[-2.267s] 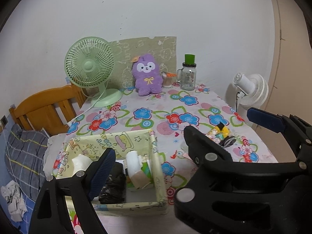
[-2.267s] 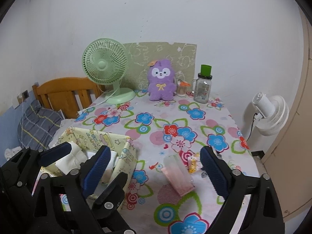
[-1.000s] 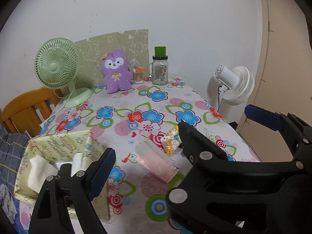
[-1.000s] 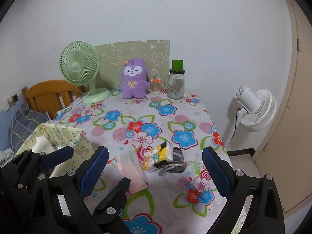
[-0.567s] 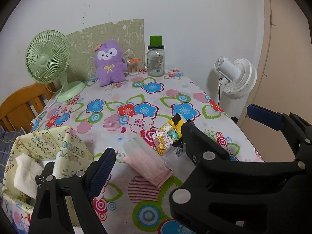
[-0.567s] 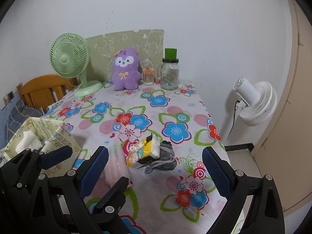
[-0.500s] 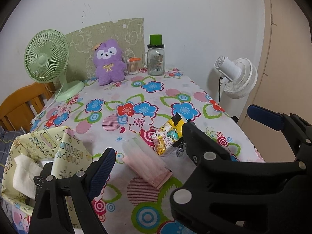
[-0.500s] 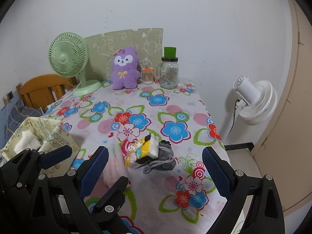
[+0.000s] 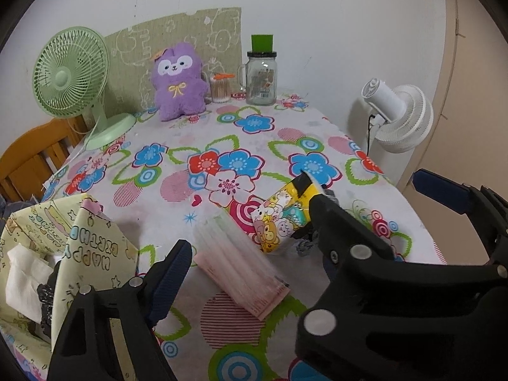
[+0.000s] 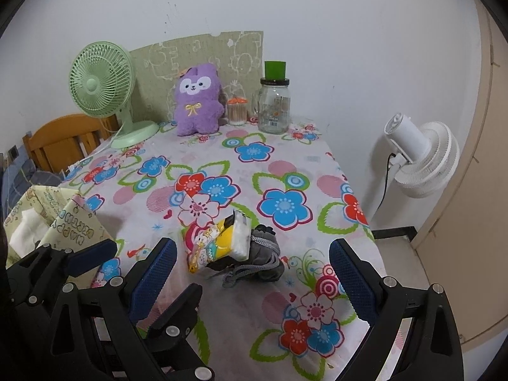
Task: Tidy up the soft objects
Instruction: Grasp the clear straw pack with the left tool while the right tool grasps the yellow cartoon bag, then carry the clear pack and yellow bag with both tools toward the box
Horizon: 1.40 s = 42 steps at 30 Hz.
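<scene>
Both grippers hover over the near end of the table, its cloth printed with bright flowers. The right gripper has its jaws spread wide with nothing between them; the left gripper likewise has its jaws parted and empty. Taking the cartoon-printed tissue pack as the mark: it lies on the table just ahead of the right gripper, leaning against a small grey pouch that touches its right side. Just to its left lies a flat pink packet, close to the left gripper's blue-padded finger. Further left, at the table's edge, stands a pale yellow "Happy Birthday" paper box with white tissue inside. Well beyond the pack, against the wall, sit a purple plush toy, a cotton-swab jar and a glass jar with a green cap, with a green desk fan to their left.
</scene>
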Motion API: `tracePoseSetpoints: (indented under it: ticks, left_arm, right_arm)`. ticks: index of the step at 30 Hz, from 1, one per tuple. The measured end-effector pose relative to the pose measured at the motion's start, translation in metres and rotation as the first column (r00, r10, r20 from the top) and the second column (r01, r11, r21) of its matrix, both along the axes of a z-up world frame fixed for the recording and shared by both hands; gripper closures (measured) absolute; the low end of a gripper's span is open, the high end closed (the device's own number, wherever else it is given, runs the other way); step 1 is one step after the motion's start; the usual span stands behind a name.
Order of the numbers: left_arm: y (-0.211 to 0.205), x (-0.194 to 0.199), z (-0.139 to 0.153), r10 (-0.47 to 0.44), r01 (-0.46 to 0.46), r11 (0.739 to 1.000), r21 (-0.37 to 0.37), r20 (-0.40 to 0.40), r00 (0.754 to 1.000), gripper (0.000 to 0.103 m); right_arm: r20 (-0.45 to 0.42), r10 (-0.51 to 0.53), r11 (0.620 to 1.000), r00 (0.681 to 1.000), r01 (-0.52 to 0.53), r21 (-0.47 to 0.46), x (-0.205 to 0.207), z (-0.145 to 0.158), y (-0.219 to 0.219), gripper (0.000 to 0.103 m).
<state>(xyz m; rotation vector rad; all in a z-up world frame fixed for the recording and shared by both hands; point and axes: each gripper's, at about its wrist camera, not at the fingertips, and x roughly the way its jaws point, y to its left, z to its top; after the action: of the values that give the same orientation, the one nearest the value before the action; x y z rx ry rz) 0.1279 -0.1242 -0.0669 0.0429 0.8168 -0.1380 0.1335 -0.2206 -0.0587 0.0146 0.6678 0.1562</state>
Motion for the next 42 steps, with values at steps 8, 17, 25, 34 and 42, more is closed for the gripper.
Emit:
tracePoseSetpoints:
  ticks: [8,17,25,34,42]
  left_arm:
    - [0.004,0.020,-0.016,0.012,-0.012,1.000,-0.008,-0.049,0.999,0.029]
    - [0.011,0.037,-0.033,0.040,-0.042,0.999,-0.011,-0.102,0.994,0.030]
    - [0.014,0.046,-0.046,0.051,-0.052,0.999,-0.006,-0.141,0.989,0.040]
    - [0.015,0.043,-0.048,0.033,-0.034,0.999,-0.005,-0.123,0.992,0.062]
    - [0.015,0.036,-0.043,0.016,-0.017,1.000,-0.009,-0.109,0.994,0.087]
  right_arm:
    - [-0.028,0.005,1.000,1.000,-0.005,-0.009,0.020,-0.012,0.004,0.005]
    - [-0.059,0.028,1.000,0.998,-0.028,-0.008,0.041,-0.028,0.011,0.010]
    - [-0.107,0.064,0.998,0.992,-0.066,-0.010,0.056,-0.043,0.021,0.033]
    - [-0.106,0.083,0.996,0.991,-0.084,-0.008,0.053,-0.045,0.024,0.063]
    - [-0.100,0.081,0.997,0.992,-0.079,0.019,0.044,-0.040,0.021,0.072]
